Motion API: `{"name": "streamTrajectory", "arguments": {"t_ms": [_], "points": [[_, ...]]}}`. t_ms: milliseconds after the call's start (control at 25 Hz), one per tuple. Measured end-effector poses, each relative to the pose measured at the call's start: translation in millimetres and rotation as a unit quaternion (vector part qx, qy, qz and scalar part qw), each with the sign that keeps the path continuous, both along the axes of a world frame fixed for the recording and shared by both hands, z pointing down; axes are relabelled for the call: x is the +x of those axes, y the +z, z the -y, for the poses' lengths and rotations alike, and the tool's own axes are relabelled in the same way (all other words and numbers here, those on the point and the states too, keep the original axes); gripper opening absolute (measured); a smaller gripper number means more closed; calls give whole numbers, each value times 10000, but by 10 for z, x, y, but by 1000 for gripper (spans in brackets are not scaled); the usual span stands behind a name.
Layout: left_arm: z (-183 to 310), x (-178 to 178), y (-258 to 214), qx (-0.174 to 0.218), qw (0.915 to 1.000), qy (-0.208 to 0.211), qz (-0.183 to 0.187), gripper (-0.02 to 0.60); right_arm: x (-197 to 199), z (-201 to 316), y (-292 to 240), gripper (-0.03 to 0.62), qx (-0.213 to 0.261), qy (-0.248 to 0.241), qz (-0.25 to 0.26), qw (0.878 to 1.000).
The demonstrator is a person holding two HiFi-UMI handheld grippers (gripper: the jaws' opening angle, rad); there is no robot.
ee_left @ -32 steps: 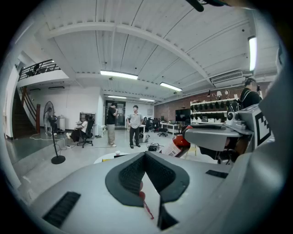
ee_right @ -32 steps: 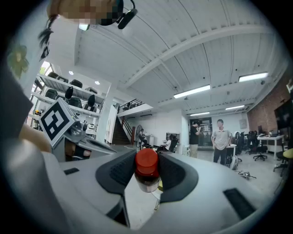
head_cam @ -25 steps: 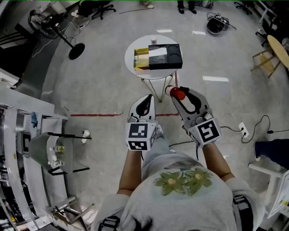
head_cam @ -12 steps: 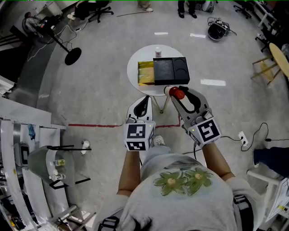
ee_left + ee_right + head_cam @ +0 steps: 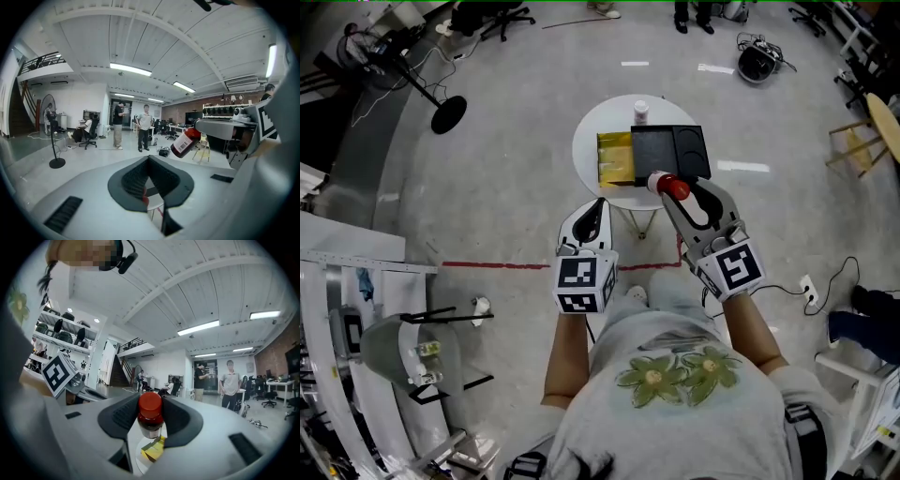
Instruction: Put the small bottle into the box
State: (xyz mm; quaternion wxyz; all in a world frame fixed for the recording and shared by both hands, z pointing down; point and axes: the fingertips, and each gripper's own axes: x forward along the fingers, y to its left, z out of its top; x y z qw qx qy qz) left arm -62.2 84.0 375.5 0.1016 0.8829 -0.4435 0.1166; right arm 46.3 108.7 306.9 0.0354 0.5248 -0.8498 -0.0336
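- Head view: right gripper (image 5: 667, 186) held up near the black box (image 5: 670, 150) on the round table (image 5: 591, 150).
- Left gripper view: left gripper (image 5: 149, 161) jaws pressed together, nothing between.
- Right gripper view: jaws clamp the red-capped small bottle (image 5: 150, 416) at the neck.

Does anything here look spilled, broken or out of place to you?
Nothing stands out. The small bottle is capped and held between the right gripper's jaws. The box lies flat on the round table, and no spill shows there or on the floor around it.
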Motion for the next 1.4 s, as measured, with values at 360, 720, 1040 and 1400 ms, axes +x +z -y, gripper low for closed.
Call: {"name": "streamTrajectory", "arguments": {"t_ms": [360, 720, 1040, 1400], "points": [[214, 27, 67, -80, 9998, 182, -15, 2, -51, 327, 4, 153, -96, -27, -39, 9999], [607, -123, 196, -207, 9998, 18, 24, 2, -159, 840, 60, 153, -140, -170, -160, 9996], [1029, -18, 168, -141, 9995, 169, 248, 2, -121, 1370, 35, 153, -166, -310, -93, 9993], [1488, 58, 186, -236, 9992, -27, 312, 2, -57, 1916, 26, 153, -186, -565, -50, 9982]]}}
